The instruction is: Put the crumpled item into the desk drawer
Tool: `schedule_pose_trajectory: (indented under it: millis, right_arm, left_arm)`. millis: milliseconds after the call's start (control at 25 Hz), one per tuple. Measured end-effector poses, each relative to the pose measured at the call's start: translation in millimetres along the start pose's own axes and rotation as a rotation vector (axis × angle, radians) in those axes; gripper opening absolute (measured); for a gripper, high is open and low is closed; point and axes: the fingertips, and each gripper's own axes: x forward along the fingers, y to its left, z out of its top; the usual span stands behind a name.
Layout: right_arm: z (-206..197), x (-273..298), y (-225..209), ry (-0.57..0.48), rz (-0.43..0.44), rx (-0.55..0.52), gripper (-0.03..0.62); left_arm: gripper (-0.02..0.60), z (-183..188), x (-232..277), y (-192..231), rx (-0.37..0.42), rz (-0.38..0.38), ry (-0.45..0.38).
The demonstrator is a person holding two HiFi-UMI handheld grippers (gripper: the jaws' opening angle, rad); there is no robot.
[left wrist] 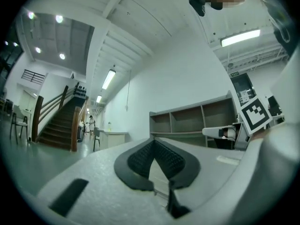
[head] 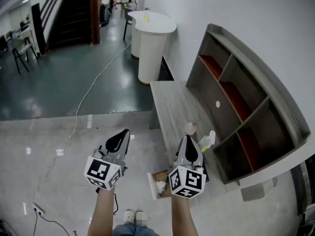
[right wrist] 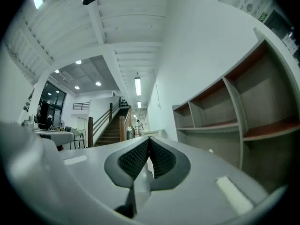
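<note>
An open desk drawer [head: 163,175] with a brown inside shows under the desk's near end. A white crumpled item [head: 161,186] lies in it. My right gripper [head: 187,137] hovers over the desk's near end, just right of the drawer, jaws shut and empty; in the right gripper view [right wrist: 149,139] the pads meet with nothing between them. A pale yellow crumpled item [head: 207,140] lies on the desk right of its tip, and a pinkish one [head: 191,128] just beyond. My left gripper [head: 125,132] hangs over the floor left of the desk, shut and empty [left wrist: 153,140].
The long grey desk [head: 170,104] carries a grey shelf unit [head: 236,97] with red-lined compartments along the wall. A white rounded counter [head: 150,31] stands beyond the desk. A cable [head: 93,85] trails over the floor at left. Stairs and chairs are at the far left.
</note>
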Motion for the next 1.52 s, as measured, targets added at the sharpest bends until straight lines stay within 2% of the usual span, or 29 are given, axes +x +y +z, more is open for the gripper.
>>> schedule_pose_trajectory:
  millis: [200,400,800,1520]
  right_arm:
    - [65.1,-4.6,14.0,-0.104,0.05,-0.028,0.009]
    - [84.3,-13.4,25.5,-0.128,0.107,-0.041,0.009]
    - [75.3,-22.4,31.0,-0.098,0.172,-0.025,0.009]
    - [67.1,-23.6,27.0,-0.081,0.173,-0.008,0.009]
  left_arm:
    - [0.0,70.7,-8.1,-0.3,0.059,0.032,-0.109]
    - [0.0,100.7,-18.4,2.3,0.089,0.08,-0.149]
    - [0.0,102.9,-32.9,1.3,0.094,0.114,-0.147]
    - [0.0,94.6,-34.1,-3.1,0.095,0.101,-0.125]
